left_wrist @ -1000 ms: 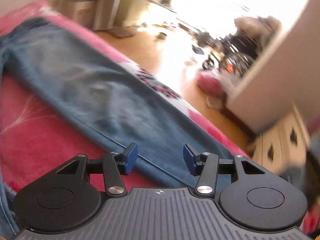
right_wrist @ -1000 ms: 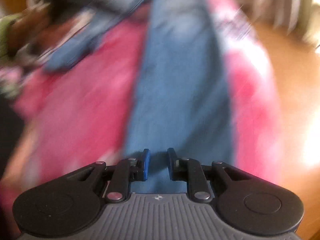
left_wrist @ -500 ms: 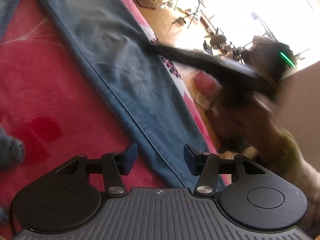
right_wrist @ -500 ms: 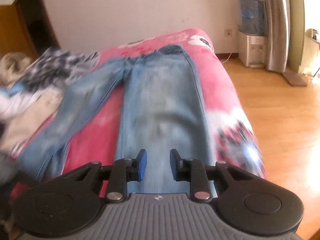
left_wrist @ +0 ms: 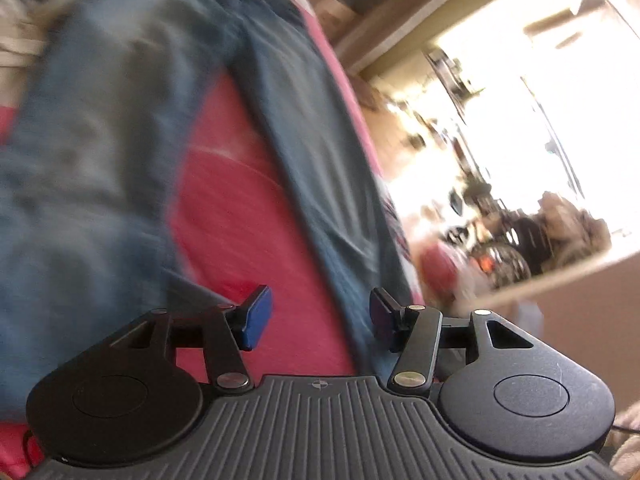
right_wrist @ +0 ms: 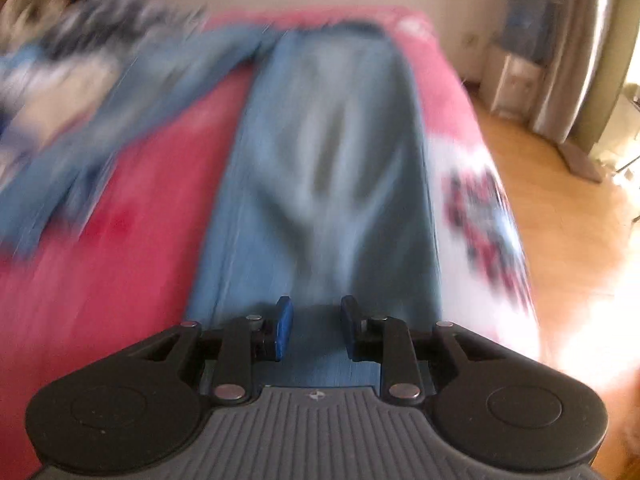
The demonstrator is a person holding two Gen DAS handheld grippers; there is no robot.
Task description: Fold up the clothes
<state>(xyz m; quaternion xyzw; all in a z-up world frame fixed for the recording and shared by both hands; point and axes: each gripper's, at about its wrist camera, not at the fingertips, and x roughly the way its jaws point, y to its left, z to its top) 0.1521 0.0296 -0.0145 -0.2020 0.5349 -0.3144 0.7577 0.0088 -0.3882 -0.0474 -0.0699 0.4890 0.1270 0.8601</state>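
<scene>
A pair of blue jeans [right_wrist: 328, 168] lies spread on a pink bed cover [right_wrist: 120, 272], legs apart in a V. My right gripper [right_wrist: 315, 328] is open and empty, low over the hem end of the right leg. In the left wrist view the jeans [left_wrist: 92, 168] show both legs, one running along the bed edge. My left gripper [left_wrist: 318, 316] is open and empty, above the pink cover [left_wrist: 240, 216] between the two legs. Both views are motion-blurred.
A heap of other clothes [right_wrist: 60, 60] lies at the far left of the bed. The bed's right edge drops to a wooden floor [right_wrist: 560, 208]. A curtain [right_wrist: 572, 48] hangs at the far right. A cluttered bright room [left_wrist: 500, 200] lies beyond the bed.
My left gripper has swung left, from over the right leg to the gap between the legs. My right gripper has dropped closer to the leg's hem and opened a little wider.
</scene>
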